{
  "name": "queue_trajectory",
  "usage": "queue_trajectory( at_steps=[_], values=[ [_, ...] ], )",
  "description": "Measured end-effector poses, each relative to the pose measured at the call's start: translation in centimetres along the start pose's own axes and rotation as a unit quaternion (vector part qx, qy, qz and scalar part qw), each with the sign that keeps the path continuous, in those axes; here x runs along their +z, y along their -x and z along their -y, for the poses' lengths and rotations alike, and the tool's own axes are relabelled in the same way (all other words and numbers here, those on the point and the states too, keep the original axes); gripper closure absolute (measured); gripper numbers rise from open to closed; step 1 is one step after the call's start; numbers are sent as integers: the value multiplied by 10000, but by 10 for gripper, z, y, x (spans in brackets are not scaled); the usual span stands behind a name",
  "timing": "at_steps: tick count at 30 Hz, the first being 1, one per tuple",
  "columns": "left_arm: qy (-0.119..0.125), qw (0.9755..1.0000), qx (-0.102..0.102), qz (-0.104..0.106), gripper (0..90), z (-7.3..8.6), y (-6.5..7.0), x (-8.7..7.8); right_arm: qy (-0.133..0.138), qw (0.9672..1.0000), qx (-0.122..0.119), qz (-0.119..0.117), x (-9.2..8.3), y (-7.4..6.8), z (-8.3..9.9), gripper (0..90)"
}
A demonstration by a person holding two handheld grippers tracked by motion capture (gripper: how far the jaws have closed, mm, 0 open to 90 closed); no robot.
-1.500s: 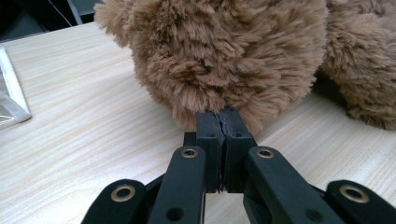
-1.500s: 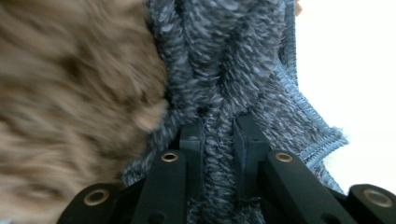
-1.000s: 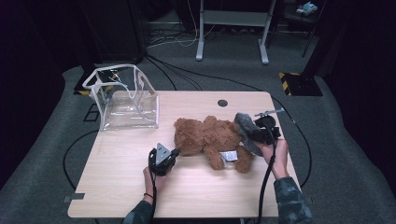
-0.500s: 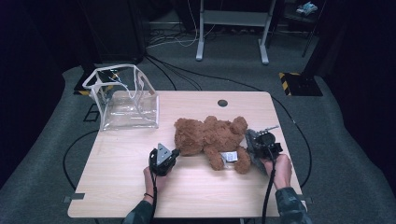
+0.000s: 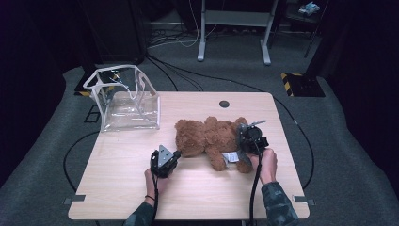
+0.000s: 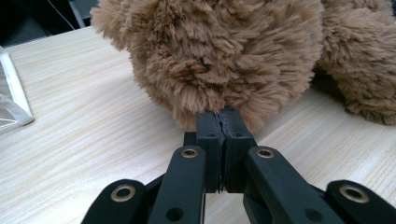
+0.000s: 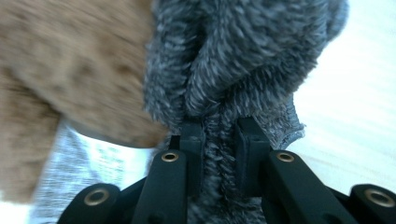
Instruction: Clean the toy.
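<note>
Beside the teddy bear (image 5: 209, 139), the right hand-held gripper (image 5: 244, 146) has lowered.

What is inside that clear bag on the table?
Through the clear bag you see only its own white-edged walls and strap, the table and the floor behind; nothing seems to be inside. The brown teddy bear lies beside it.

Grey carpet (image 5: 343, 141), dark room

Lit table, dark surroundings, close-up blur
</note>
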State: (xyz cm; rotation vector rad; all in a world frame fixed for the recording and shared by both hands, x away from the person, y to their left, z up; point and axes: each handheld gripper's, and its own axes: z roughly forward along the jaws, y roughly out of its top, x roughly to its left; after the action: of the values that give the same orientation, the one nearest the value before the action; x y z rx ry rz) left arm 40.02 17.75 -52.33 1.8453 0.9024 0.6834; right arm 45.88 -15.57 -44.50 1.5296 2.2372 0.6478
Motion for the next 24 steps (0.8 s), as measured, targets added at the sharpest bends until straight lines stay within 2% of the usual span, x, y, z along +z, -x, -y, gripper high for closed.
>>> queue_trajectory(
  at_steps=[2,5,8,10,11,14,15,17,18,20,24],
  values=[
    [-1,10000,-9,12,881,0,0,0,-84,9998,201,26,6,9,7,765],
    [5,10000,-27,17,881,0,-1,0,-136,9992,357,108,11,21,11,767],
    [5,10000,-34,21,881,0,-1,0,-245,9988,340,259,14,25,14,767],
    [11,10000,-37,14,881,0,-1,0,-210,9989,358,206,13,28,17,767],
    [11,10000,-37,13,881,0,-1,0,-196,9992,251,241,13,29,19,767],
    [26,10000,-89,19,881,0,-1,0,-463,9978,190,444,12,36,28,767],
    [22,10000,-67,10,881,0,-1,0,-558,9972,140,472,12,39,31,767],
    [21,10000,-65,11,881,0,-1,0,-612,9969,239,443,10,45,40,767],
    [21,10000,-67,10,880,0,-1,0,-595,9970,264,430,6,47,42,767],
    [5,10000,-46,19,881,0,-1,0,-365,9980,311,404,-8,49,42,765],
    [15,9999,-104,55,880,0,-2,0,112,9994,266,201,-38,37,19,760]
  ],
)
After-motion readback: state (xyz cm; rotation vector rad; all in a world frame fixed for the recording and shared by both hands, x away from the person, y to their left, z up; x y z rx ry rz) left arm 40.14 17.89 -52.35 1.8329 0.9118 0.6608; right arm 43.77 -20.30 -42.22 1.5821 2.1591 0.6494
